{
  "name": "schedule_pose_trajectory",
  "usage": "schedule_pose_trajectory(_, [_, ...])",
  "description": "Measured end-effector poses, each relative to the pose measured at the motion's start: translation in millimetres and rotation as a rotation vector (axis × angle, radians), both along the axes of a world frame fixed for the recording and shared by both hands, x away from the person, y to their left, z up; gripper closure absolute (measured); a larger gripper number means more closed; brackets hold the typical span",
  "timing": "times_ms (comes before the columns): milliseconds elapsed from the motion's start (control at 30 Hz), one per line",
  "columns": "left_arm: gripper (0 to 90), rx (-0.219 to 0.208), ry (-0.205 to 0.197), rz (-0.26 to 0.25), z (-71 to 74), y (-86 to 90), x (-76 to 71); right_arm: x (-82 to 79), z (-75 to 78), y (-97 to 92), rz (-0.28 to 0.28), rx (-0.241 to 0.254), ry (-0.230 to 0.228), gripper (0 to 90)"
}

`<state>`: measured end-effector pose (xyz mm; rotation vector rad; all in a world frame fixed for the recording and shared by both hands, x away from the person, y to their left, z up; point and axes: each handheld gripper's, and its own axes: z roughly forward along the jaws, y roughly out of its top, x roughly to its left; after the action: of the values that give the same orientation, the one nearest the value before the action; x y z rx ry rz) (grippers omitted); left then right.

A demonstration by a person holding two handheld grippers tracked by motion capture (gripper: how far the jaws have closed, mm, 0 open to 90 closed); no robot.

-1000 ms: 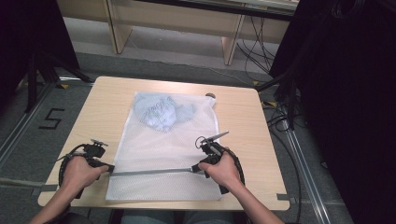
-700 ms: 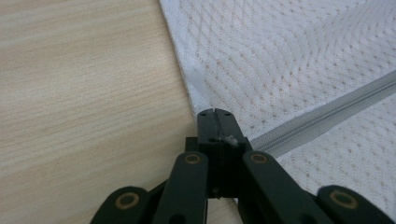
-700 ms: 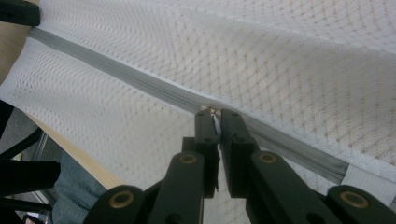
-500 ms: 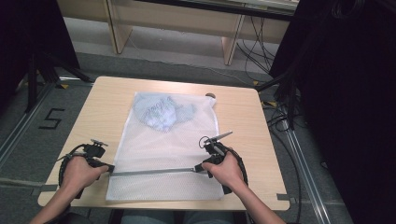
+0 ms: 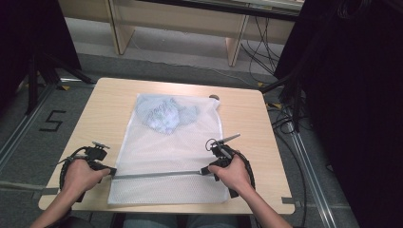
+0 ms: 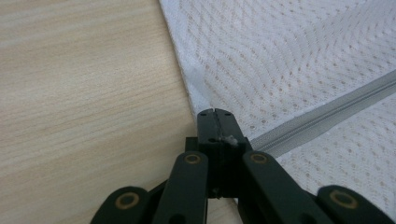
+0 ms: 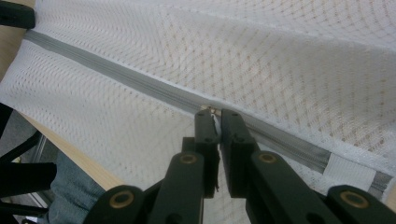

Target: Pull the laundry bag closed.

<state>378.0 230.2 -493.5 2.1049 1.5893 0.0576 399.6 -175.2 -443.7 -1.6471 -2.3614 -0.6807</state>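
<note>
White mesh laundry bag (image 5: 168,156) lies flat mid-table (image 5: 247,118), grey zipper (image 5: 159,175) running across its near end. Left gripper (image 5: 112,171) clamped on the zipper's left end at the bag edge; right gripper (image 5: 205,171) pinching the zipper pull (image 7: 208,110) near the right end.

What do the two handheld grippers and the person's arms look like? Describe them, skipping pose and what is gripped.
The left gripper and right gripper have matte black jaws on black linkage bars with brass-coloured pivot pins. In the high view, black cables loop from each body, and a grey plate tops each. The forearms are bare, with no sleeves in view; blue jeans show below the table edge.
</note>
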Motion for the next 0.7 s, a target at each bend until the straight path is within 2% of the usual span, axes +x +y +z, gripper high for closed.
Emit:
schedule_pose_trajectory(33, [89.9, 0.005, 0.002, -0.009, 0.2, 0.7, 0.2, 0.0, 0.4, -0.8, 0.005, 0.004, 0.0, 86.8])
schedule_pose_trajectory(67, [89.9, 0.01, 0.001, -0.016, 0.3, 1.2, 0.4, 1.4, -2.2, -3.3, 0.029, 0.015, -0.032, 86.8])
schedule_pose_trajectory(100, [89.9, 0.01, 0.001, -0.016, 0.3, 1.2, 0.4, 1.4, -2.2, -3.3, 0.029, 0.015, -0.032, 86.8])
schedule_pose_trajectory(133, [89.9, 0.01, 0.001, -0.016, 0.3, 1.2, 0.4, -0.2, 1.0, -1.7, -0.001, 0.013, 0.02, 86.8])
schedule_pose_trajectory(167, [89.9, 0.01, 0.002, -0.017, 0.4, 1.2, 0.5, -0.7, 0.9, -2.1, -0.007, 0.009, 0.012, 86.8])
schedule_pose_trajectory(200, [89.9, 0.009, 0.002, -0.016, 0.3, 1.2, 0.4, 0.9, -1.5, -4.8, 0.02, 0.008, -0.033, 86.8])
schedule_pose_trajectory(233, [89.9, 0.01, 0.001, -0.017, 0.3, 1.3, 0.5, -0.2, 0.4, -4.0, -0.005, 0.006, 0.004, 86.8])
schedule_pose_trajectory(267, [89.9, 0.01, 0.001, -0.017, 0.3, 1.2, 0.5, -0.2, 0.3, -4.4, -0.004, 0.008, 0.004, 86.8])
schedule_pose_trajectory(300, [89.9, 0.01, 0.002, -0.016, 0.4, 1.1, 0.5, 0.9, -1.8, -6.2, 0.018, 0.015, -0.03, 86.8])
schedule_pose_trajectory(333, [89.9, 0.009, 0.003, -0.016, 0.4, 1.0, 0.4, 1.5, -2.9, -7.0, 0.025, 0.021, -0.04, 86.8])
schedule_pose_trajectory(400, [89.9, 0.01, 0.002, -0.017, 0.4, 1.1, 0.5, 0.6, -1.2, -7.7, 0.008, 0.012, -0.017, 86.8])
schedule_pose_trajectory(433, [89.9, 0.011, 0.002, -0.018, 0.4, 1.1, 0.4, 1.7, -3.2, -9.6, 0.025, 0.015, -0.048, 86.8])
schedule_pose_trajectory(467, [89.9, 0.01, 0.002, -0.016, 0.4, 0.9, 0.4, 2.0, -4.0, -10.4, 0.029, 0.014, -0.057, 86.8])
schedule_pose_trajectory(500, [89.9, 0.01, 0.003, -0.016, 0.4, 1.0, 0.4, 0.7, -2.4, -10.3, 0.007, 0.01, -0.034, 86.8])
schedule_pose_trajectory(533, [89.9, 0.009, 0.002, -0.017, 0.3, 1.0, 0.6, 0.7, -2.4, -10.3, 0.007, 0.01, -0.034, 86.8])
schedule_pose_trajectory(600, [89.9, 0.009, 0.002, -0.017, 0.4, 0.9, 0.5, -0.7, 0.0, -9.5, -0.02, 0.017, 0.025, 86.8])
schedule_pose_trajectory(633, [89.9, 0.009, 0.002, -0.017, 0.4, 1.0, 0.5, 0.0, -1.5, -11.2, -0.001, 0.024, -0.001, 86.8])
schedule_pose_trajectory(667, [89.9, 0.01, 0.002, -0.018, 0.3, 1.2, 0.6, 1.7, -4.1, -13.5, 0.025, 0.02, -0.046, 86.8])
schedule_pose_trajectory(700, [89.9, 0.009, 0.001, -0.018, 0.3, 1.3, 0.6, 1.5, -4.0, -13.6, 0.02, 0.015, -0.051, 86.8])
